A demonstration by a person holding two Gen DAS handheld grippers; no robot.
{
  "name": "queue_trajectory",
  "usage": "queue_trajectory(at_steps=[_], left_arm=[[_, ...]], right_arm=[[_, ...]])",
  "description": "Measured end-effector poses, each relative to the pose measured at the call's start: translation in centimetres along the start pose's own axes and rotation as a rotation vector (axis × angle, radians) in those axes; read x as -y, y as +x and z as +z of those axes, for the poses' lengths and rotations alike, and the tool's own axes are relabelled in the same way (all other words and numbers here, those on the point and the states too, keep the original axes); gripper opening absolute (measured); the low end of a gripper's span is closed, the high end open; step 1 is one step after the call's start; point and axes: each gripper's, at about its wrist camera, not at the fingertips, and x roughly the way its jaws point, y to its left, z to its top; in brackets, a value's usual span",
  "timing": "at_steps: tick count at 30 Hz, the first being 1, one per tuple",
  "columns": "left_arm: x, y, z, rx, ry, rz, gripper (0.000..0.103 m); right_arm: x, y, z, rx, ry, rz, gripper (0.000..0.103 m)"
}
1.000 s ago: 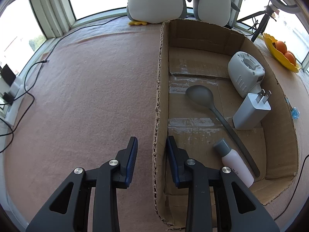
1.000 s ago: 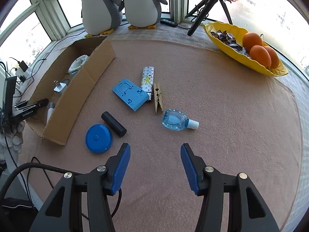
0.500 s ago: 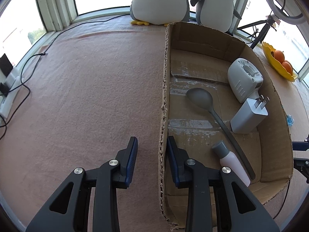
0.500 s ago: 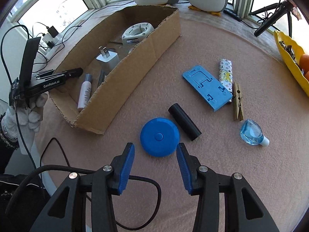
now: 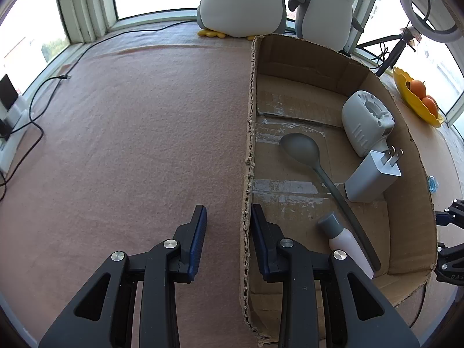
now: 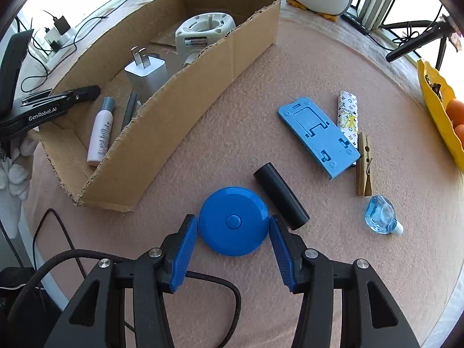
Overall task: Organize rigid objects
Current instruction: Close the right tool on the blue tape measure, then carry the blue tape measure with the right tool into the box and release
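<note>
My right gripper (image 6: pixel 233 226) is open, its jaws on either side of a round blue disc (image 6: pixel 233 221) on the pink felt, pads near its rim. A black cylinder (image 6: pixel 280 200) lies just right of the disc. A cardboard box (image 6: pixel 174 107) holds a white round device (image 5: pixel 366 121), a charger plug (image 5: pixel 374 175), a grey spoon (image 5: pixel 304 150) and a pink bottle (image 5: pixel 348 243). My left gripper (image 5: pixel 229 217) is open and straddles the box's left wall (image 5: pixel 248 174).
A blue phone stand (image 6: pixel 317 136), patterned tube (image 6: pixel 347 117), wooden clothespin (image 6: pixel 364 163) and small blue bottle (image 6: pixel 380 214) lie to the right. A yellow fruit dish (image 6: pixel 438 107) stands at the right edge. Two penguin plushes (image 5: pixel 243 3) stand behind the box.
My right gripper has moved down and forward to the blue disc, which now sits between its jaws. The left gripper stays at the box wall, with only a slight shift of view.
</note>
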Motion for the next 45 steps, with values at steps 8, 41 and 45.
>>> queue_trajectory(at_steps=[8, 41, 45], left_arm=[[-0.3, 0.0, 0.0, 0.0, -0.004, -0.008, 0.03], [-0.1, -0.1, -0.1, 0.008, 0.008, 0.003, 0.03], [-0.2, -0.1, -0.2, 0.008, 0.003, -0.003, 0.03]], right_arm=[[0.2, 0.6, 0.2, -0.02, 0.018, 0.007, 0.046], [0.2, -8.5, 6.2, 0.33, 0.157, 0.129, 0.046], [-1.9, -8.3, 7.4, 0.331, 0.116, 0.148, 0.046]])
